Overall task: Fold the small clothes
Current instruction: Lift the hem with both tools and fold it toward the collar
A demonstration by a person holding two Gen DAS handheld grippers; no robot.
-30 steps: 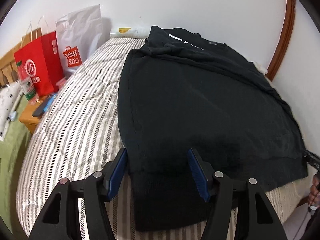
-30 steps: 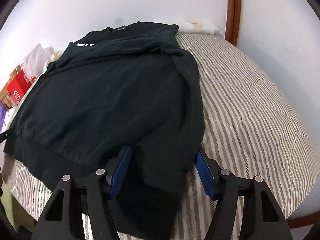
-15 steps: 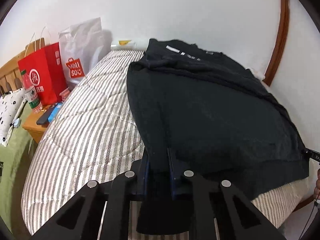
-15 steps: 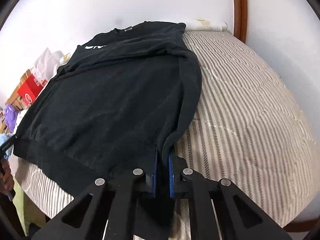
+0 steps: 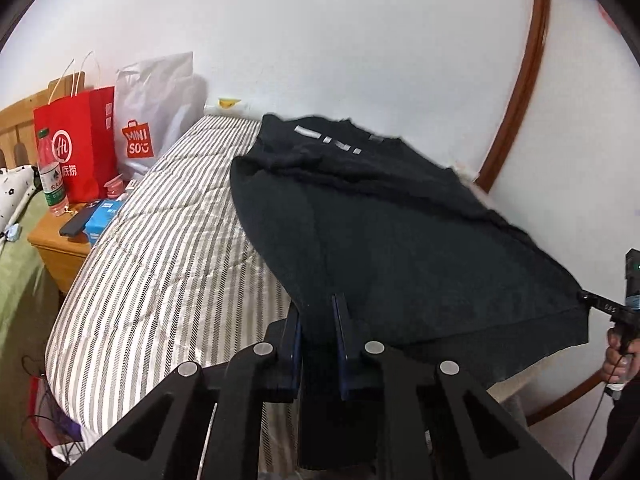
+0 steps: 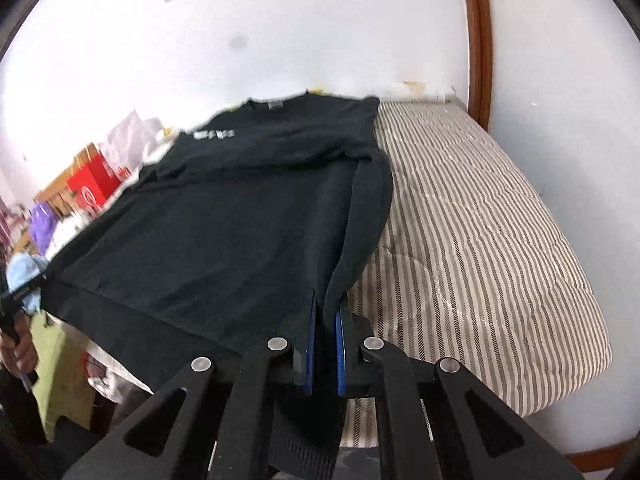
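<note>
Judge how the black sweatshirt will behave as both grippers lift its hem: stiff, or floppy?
Likely floppy: the black sweatshirt sags between the left gripper and right gripper. Probably fairly heavy, since its thick ribbed hem hangs straight down. Slipping seems unlikely; fabric is bunched between shut jaws.

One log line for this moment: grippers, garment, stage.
left gripper: shut on black sweatshirt hem | right gripper: shut on hem | hem lifted off striped bed

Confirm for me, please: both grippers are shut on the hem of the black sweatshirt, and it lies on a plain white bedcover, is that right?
Not quite. The bedcover is striped, grey on white, not plain; both wrist views show it. The rest holds: the left gripper and the right gripper are each shut on the hem end of the black sweatshirt.
</note>
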